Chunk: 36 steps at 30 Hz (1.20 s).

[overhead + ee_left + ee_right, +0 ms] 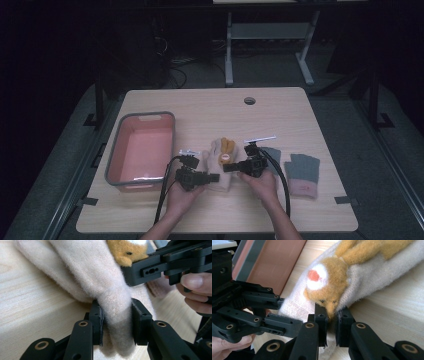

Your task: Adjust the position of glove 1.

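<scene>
A cream knitted glove [220, 162] with an orange plush animal [228, 147] on it lies at the middle of the wooden table [210, 107]. My left gripper [215, 177] is shut on the glove's cuff end [117, 322], with cream wool bunched between its black pads [98, 325]. My right gripper [227, 167] comes from the other side and is shut on the glove's edge [332, 312] just under the orange animal [329, 285]. The two grippers face each other, almost touching. In the left gripper view, the right gripper [170, 262] and a hand show beyond the glove.
A salmon-pink bin with a grey rim [142, 149] stands left of the glove, close to my left hand. A grey glove with a pink cuff [302, 172] lies at the right, and another grey glove [272, 155] shows partly behind my right gripper. A cable hole [249, 100] sits at the table's back.
</scene>
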### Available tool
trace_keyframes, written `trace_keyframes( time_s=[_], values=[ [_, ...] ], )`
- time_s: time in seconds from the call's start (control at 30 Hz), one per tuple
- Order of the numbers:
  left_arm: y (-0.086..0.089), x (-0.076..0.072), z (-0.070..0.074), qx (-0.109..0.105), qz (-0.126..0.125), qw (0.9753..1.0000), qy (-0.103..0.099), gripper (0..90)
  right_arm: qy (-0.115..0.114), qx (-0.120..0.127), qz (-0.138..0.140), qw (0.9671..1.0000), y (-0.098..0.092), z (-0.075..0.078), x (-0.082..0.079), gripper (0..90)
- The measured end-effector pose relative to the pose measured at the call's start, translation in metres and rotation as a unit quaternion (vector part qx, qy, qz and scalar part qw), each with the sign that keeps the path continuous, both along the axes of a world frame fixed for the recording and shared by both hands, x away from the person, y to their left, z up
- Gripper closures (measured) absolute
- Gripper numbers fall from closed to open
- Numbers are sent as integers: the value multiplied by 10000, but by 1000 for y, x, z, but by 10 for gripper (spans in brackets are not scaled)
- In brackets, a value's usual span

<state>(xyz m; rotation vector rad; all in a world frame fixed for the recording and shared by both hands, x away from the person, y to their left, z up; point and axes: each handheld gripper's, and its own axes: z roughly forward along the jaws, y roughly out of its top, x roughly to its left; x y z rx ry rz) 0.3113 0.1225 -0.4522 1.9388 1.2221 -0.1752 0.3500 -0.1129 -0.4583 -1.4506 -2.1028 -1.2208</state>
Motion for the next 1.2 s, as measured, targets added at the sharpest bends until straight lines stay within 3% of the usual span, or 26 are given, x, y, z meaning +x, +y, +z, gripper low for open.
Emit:
trace_keyframes(
  time_s=[0.53,0.67,1.2],
  values=[
    [2,0,25,-87,-110,9997,-211,669,-146,216,-21,9997,-5,21,-3,821],
    [3,1,29,-138,-118,9996,-235,669,-196,164,4,9997,-5,26,-2,821],
    [18,7,57,-287,-27,9988,-384,670,-401,243,109,9988,6,60,7,822]
  ],
)
